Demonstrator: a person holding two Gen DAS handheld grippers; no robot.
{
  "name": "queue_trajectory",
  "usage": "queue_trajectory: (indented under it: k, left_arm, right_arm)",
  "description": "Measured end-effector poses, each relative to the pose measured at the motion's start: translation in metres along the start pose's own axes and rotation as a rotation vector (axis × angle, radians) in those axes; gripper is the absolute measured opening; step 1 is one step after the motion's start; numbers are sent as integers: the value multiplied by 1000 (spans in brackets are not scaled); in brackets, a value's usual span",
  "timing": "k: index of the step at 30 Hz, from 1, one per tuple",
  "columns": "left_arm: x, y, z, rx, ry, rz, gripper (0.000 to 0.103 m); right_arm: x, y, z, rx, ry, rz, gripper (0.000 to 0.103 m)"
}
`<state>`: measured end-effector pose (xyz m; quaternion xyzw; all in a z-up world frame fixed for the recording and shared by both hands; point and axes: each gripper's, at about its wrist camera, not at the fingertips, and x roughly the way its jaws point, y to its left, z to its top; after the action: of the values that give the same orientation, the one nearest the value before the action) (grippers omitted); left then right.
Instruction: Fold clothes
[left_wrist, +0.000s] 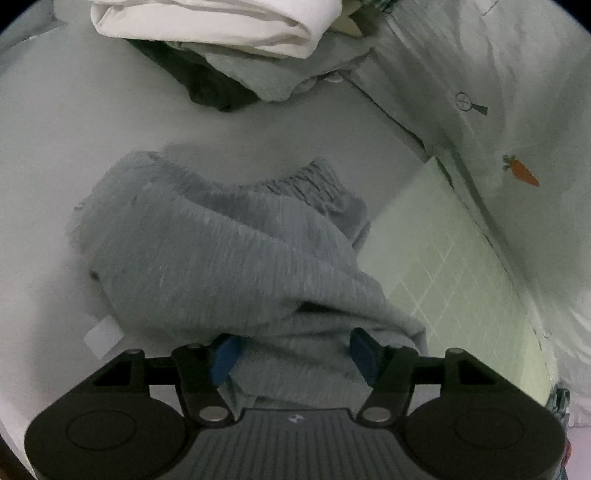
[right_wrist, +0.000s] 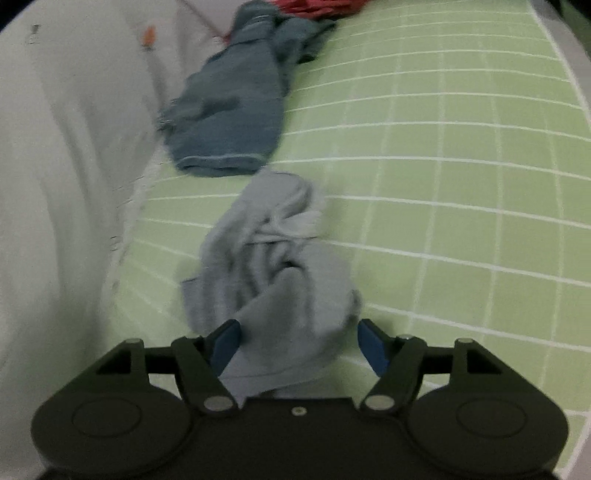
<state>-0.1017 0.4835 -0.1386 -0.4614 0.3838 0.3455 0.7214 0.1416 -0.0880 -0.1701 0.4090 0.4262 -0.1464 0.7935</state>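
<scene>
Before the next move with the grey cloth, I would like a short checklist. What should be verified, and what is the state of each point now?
1. Left gripper has the grey garment between its fingers: ok, though the jaws stand wide apart, so no firm grip.
2. Right gripper has the light grey cloth between its fingers: ok, jaws also wide apart.
3. Both grippers are on the same garment: cannot tell.
4. Cloth lies flat for folding: not ok, it is bunched and wrinkled in both views.
5. Green grid mat has free space to the right: ok.
6. Dark blue garment is apart from the light grey cloth: cannot tell; they lie very close.
</scene>
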Motion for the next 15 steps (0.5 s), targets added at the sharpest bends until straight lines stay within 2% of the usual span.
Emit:
queue_trajectory:
  k: [2, 3, 4, 5, 7, 8, 10, 13, 15]
  left_arm:
    - [3, -2, 2, 12, 15, -20, 83]
    - [5, -4, 1, 23, 19, -23, 86]
    - [6, -6, 1, 34, 20, -20, 86]
    - [8, -8, 0, 45, 21, -17, 86]
    - [7, -6, 0, 40, 18, -19, 86]
    - [6, -5, -1, 35, 16, -21, 86]
    - [5, -2, -1, 24, 11, -25, 86]
    - [3, 1, -2, 9, 5, -31, 77]
    - [1, 4, -2, -2, 1, -35, 56]
  right_arm:
    - [2, -3, 0, 4, 2, 2, 71]
    - [3, -3, 0, -7, 5, 14, 67]
    - [3, -3, 0, -18, 8, 26, 52]
    - [4, -3, 0, -29, 10, 37, 30]
    - [-6, 2, -1, -84, -24, 56, 11]
    - [-11, 4, -2, -112, -41, 65, 7]
    - [-21, 10, -3, -166, -76, 83, 6]
    - [-49, 17, -3, -242, -170, 98, 5]
    - [-65, 20, -3, -291, -223, 98, 5]
